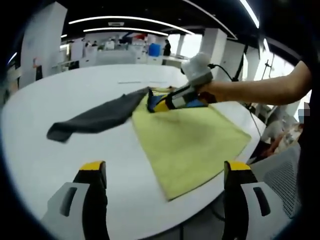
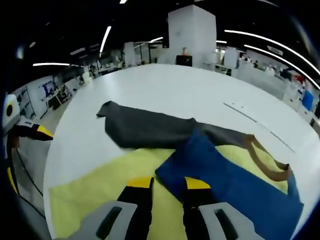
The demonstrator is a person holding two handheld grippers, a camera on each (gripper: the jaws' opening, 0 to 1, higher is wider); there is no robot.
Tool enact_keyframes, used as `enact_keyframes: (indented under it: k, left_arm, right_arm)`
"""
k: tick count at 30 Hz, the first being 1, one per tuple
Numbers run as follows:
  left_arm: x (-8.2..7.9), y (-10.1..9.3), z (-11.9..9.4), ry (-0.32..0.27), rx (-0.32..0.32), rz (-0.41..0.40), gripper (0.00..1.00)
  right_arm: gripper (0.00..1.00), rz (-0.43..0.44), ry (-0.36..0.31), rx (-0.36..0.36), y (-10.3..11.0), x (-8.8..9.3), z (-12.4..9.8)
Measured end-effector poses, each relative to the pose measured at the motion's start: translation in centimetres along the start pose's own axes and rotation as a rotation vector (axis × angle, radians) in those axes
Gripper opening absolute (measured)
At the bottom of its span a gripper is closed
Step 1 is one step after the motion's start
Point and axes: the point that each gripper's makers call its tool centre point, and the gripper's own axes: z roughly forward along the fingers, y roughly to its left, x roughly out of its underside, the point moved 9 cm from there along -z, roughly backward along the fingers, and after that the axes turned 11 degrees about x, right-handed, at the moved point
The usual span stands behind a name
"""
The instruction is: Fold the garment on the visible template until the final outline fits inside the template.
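No readable writing or brand marks anywhere on the cloth or tools. In the left gripper view, the left gripper (image 1: 167, 172) hangs with jaws spread wide over the white table (image 1: 60, 95), well short of the garment (image 1: 97, 117). The dark grey part trails off the yellow template (image 1: 192, 140) to the left. Over to the right gripper view: the right gripper (image 2: 167, 184) has its jaws close together, pinching the edge of the garment's blue part (image 2: 225, 185), which lies on the template (image 2: 100, 190). A person's hand (image 1: 207, 92) steers that tool.
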Motion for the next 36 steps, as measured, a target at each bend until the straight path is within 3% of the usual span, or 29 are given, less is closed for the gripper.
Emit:
enact_keyframes:
  k: [5,12,18,24,31,36]
  left_arm:
    - [0.0,0.2,-0.1,0.001,-0.008,-0.002,0.95]
    - [-0.3,0.2,0.3,0.004,-0.007,0.01,0.96]
    - [-0.7,0.2,0.6,0.002,-0.001,0.027,0.99]
    - [-1.0,0.1,0.7,0.006,0.005,0.047,0.99]
    - [-1.2,0.2,0.6,0.008,0.001,0.063,0.99]
    - [-1.3,0.3,0.5,0.007,-0.002,0.065,0.99]
  right_arm:
    - [0.23,0.004,-0.005,-0.004,0.1,-0.2,0.0]
    - [0.42,0.029,0.003,-0.001,-0.5,-0.3,-1.0]
    - [0.59,0.043,0.002,0.022,-2.3,-0.2,-2.6]
    - [0.69,0.093,-0.007,0.042,-4.1,0.4,-4.4]
    - [0.71,0.131,-0.007,0.072,-6.1,2.0,-6.5]
    - [0.66,0.168,-0.01,0.1,-7.6,3.0,-8.1]
